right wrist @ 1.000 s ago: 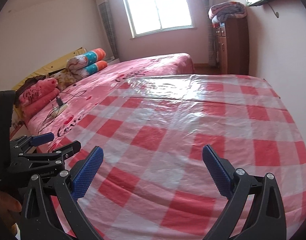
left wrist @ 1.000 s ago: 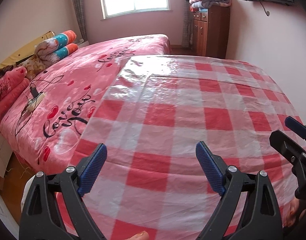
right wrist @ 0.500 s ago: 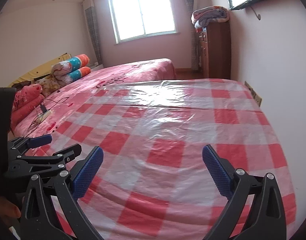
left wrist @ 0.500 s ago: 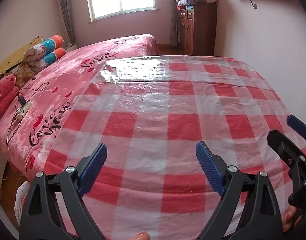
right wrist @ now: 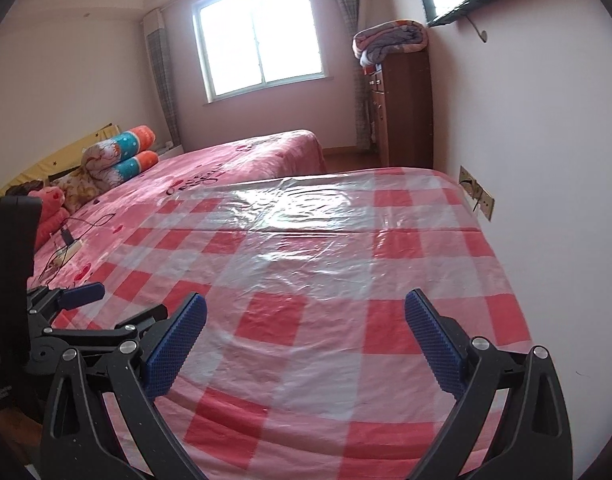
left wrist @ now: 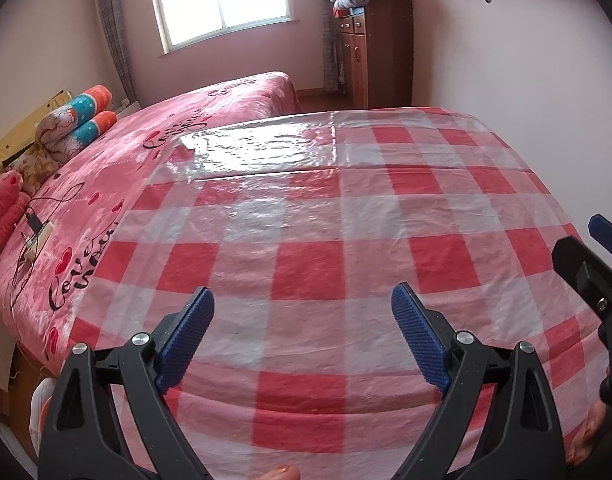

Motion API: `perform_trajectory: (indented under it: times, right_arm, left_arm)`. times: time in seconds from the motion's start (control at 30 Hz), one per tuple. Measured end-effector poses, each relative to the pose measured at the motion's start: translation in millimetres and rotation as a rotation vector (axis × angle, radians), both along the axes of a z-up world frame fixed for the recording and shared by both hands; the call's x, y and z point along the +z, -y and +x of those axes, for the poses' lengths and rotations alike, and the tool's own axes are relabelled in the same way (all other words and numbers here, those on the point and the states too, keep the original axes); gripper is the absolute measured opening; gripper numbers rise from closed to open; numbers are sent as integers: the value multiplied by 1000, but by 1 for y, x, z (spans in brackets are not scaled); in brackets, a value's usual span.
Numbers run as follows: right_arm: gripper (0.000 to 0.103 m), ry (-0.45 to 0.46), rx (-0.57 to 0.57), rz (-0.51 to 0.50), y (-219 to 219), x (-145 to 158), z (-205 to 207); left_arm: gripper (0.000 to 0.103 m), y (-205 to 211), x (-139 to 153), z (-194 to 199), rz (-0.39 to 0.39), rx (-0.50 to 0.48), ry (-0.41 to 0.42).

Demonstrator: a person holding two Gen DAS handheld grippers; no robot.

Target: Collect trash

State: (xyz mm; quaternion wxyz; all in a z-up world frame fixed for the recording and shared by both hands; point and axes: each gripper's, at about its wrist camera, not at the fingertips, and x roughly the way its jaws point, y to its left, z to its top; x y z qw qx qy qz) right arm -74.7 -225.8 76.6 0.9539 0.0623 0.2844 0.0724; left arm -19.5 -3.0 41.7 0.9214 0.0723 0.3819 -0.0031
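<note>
Fingers spread, empty on both grippers | I hold them over checked worktop | no trash visible to grab

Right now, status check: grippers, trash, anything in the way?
Left gripper open, empty. Right gripper open, empty. No trash in view on the checked tablecloth. Nothing blocking.

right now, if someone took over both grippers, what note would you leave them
Left gripper: jaws wide open, nothing between them, above the checked plastic table cover.
Right gripper: jaws wide open, nothing held, over the same cover.
Trash: none visible in either view; the cover shows bare.
Nearby: bed with pink blanket beside the table, wooden cabinet by the wall.
Done: nothing collected that I can see.
Left: find the trash, pick it up, find a bin; none is in view.
</note>
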Motion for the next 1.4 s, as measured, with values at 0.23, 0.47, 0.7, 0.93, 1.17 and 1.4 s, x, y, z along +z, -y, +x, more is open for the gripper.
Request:
perform_trajectory:
  times: [0.23,0.47,0.7,0.93,1.17,1.4]
  right_arm:
    - [98,13,-27,0,13,3,-5]
    - [98,32,-40,-2,21,8,-11]
    - [98,33,-35,-15,21,9,-13]
    - [98,21,-27,-14,20,7,-12]
    - [98,-14,-13,-21,17,-1,-6]
    - [98,-64,-4,-38,11,-13,4]
  left_arm:
    - [91,14,-2,3,5,-9,2]
    - [91,19,-3,2,5,-9,7]
    - [91,21,-4,2,4,-6,8]
    - [91,21,-6,3,8,-1,3]
    - [91,18,-14,8,7,7,-8]
    - [91,14,-30,16,-18,11,-67]
